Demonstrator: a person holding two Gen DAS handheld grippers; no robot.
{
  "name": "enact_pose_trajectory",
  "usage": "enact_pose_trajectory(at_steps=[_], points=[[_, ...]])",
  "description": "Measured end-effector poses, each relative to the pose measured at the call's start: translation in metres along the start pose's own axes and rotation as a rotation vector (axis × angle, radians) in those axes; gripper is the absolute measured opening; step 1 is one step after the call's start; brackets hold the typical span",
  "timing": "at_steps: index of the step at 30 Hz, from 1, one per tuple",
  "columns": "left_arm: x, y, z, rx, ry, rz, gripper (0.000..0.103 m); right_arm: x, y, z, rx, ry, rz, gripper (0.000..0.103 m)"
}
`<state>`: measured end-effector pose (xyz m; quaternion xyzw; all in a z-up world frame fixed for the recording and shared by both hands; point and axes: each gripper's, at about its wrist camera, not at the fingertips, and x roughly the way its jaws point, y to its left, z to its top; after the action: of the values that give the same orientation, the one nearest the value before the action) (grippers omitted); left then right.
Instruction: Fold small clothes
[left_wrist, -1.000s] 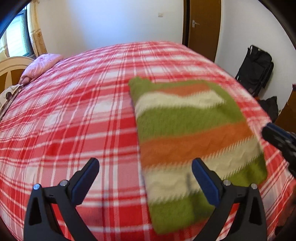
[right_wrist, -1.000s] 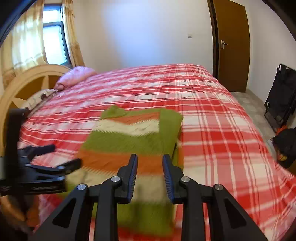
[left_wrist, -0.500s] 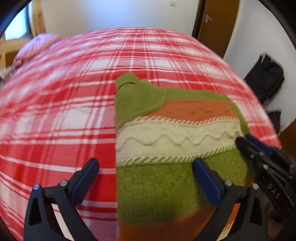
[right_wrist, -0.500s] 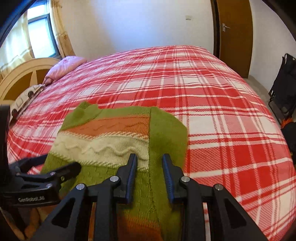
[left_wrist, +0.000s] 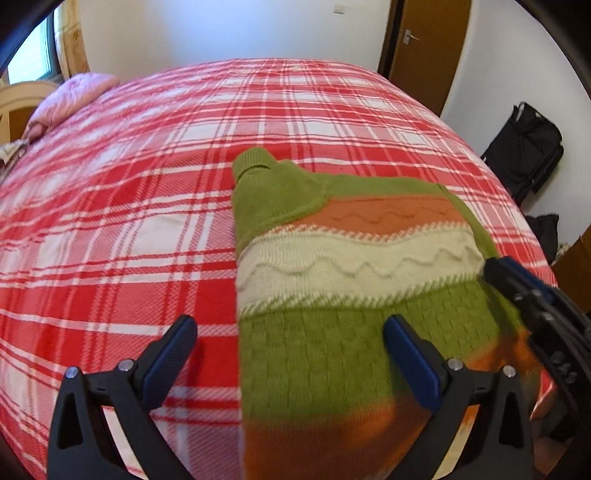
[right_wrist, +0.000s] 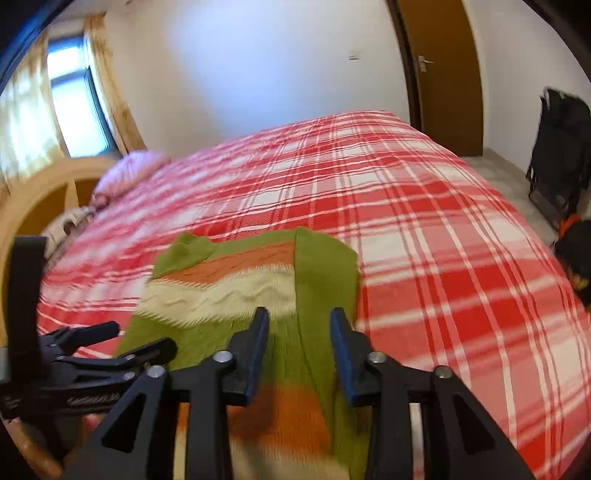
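Note:
A small knitted sweater (left_wrist: 332, 295) with green, orange and cream stripes lies folded on the red plaid bed; it also shows in the right wrist view (right_wrist: 251, 295). My left gripper (left_wrist: 288, 343) is wide open and empty, low over the sweater's left edge. My right gripper (right_wrist: 299, 332) is partly open and empty, over the sweater's right side, where a green sleeve (right_wrist: 325, 266) is folded in. The right gripper also shows at the sweater's right edge in the left wrist view (left_wrist: 517, 280); the left gripper shows in the right wrist view (right_wrist: 110, 343).
The red plaid bedspread (left_wrist: 147, 184) covers the whole bed. A pink pillow (left_wrist: 70, 99) and a wooden headboard (right_wrist: 44, 195) are at the far left. A brown door (left_wrist: 424, 48) and a black bag (left_wrist: 524, 147) stand to the right of the bed.
Both grippers moved forward and down over the sweater over the last second. The right gripper's jaws have spread a little wider. The sweater has not visibly moved.

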<state>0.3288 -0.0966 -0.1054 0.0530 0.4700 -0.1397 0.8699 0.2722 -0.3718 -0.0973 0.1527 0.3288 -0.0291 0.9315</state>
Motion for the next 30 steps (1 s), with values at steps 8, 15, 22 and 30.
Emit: enact_pose_trajectory(at_steps=[8,15,22,30], points=[[-0.020,-0.009,-0.021,0.084,-0.033,0.020,0.103,-0.046,-0.040,-0.041,0.160,0.000,0.040,0.042],[-0.024,-0.012,-0.031,0.082,-0.022,0.023,0.103,-0.050,-0.049,-0.063,0.200,0.041,0.041,0.042],[-0.035,-0.005,-0.035,0.058,-0.028,-0.051,0.103,-0.051,-0.058,-0.052,0.270,0.013,0.115,0.043],[-0.003,0.019,-0.028,-0.160,0.100,-0.205,0.103,-0.030,-0.052,-0.045,0.246,0.068,0.146,0.055]])
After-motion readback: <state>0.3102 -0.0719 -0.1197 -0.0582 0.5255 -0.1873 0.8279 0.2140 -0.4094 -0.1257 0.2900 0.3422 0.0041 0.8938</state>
